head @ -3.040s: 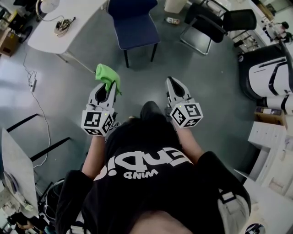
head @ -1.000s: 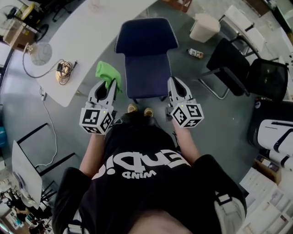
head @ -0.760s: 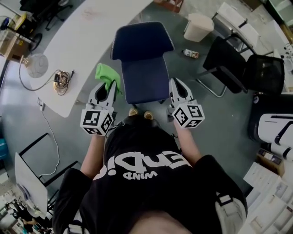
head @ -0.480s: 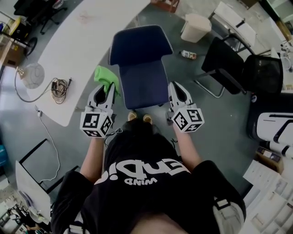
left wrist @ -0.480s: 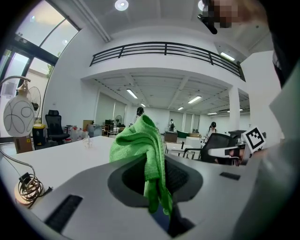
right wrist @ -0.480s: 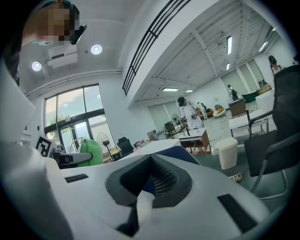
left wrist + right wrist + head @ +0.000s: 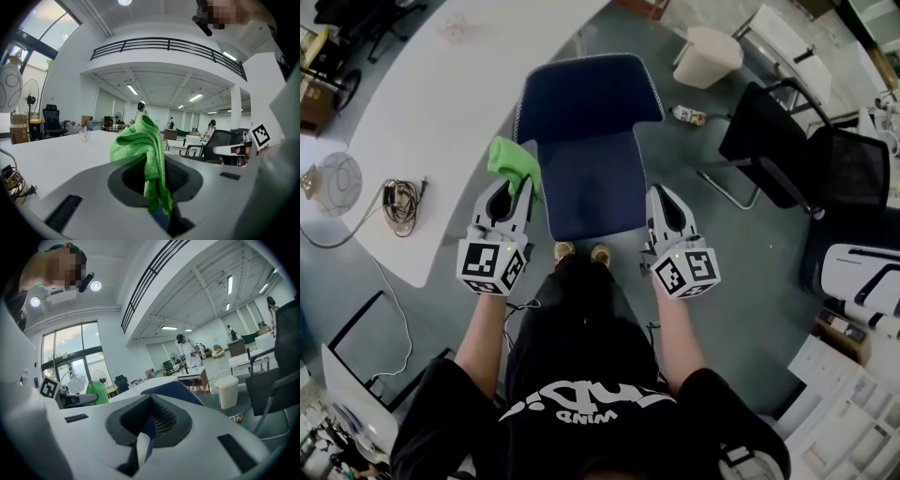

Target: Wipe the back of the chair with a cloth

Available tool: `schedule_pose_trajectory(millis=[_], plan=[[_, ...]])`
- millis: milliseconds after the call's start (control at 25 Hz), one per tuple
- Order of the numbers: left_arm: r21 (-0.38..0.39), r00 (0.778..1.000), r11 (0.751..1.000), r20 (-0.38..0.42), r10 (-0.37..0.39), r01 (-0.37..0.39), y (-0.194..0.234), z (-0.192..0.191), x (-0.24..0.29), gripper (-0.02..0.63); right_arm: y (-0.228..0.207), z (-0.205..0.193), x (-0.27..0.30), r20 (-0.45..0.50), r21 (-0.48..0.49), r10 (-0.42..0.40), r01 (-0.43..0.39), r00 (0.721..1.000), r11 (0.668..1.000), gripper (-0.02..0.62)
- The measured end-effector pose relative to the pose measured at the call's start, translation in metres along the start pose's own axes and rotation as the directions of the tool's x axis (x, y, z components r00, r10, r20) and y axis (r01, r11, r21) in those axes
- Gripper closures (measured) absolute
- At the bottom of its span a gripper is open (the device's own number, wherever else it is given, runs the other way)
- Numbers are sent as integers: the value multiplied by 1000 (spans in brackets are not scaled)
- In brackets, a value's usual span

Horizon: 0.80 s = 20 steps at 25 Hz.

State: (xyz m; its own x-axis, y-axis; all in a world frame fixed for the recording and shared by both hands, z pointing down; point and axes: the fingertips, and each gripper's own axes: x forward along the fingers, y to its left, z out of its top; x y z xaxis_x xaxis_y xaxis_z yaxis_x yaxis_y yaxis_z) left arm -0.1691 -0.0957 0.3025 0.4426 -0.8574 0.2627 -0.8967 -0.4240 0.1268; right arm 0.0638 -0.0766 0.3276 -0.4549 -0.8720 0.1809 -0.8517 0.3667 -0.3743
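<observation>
A dark blue chair stands right in front of me, its seat [image 7: 586, 187] between my two grippers and its backrest [image 7: 586, 94] at the far side. A green cloth [image 7: 512, 160] sticks out of my left gripper [image 7: 514, 184], whose jaws are shut on it beside the seat's left edge. In the left gripper view the cloth [image 7: 140, 145] hangs bunched between the jaws. My right gripper [image 7: 659, 194] is shut and holds nothing, by the seat's right edge. In the right gripper view the chair's blue backrest [image 7: 180, 391] shows over the jaws.
A long white table [image 7: 441, 84] runs along the left, with a fan [image 7: 328, 178] and coiled cables [image 7: 398, 195] on it. A white bin [image 7: 712, 54] and a bottle [image 7: 686, 114] sit behind the chair. Black chairs [image 7: 787, 150] stand on the right, near a white machine [image 7: 862, 272].
The chair has come closer and now lies between the grippers. Both grippers keep the same pose, the cloth still in the left one.
</observation>
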Motion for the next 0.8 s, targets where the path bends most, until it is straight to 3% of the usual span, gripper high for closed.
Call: schedule_pose_trajectory(millis=[400,800], plan=[[-48,1000,999,17,-2,3,24,-55,55,541,-31,-46,41,12,38,-1,0,1000,999,598],[-13,996,997,38,76,-76,66,-76,85,541,-27,-79,65,-24,15,54,-53,998,998,598]])
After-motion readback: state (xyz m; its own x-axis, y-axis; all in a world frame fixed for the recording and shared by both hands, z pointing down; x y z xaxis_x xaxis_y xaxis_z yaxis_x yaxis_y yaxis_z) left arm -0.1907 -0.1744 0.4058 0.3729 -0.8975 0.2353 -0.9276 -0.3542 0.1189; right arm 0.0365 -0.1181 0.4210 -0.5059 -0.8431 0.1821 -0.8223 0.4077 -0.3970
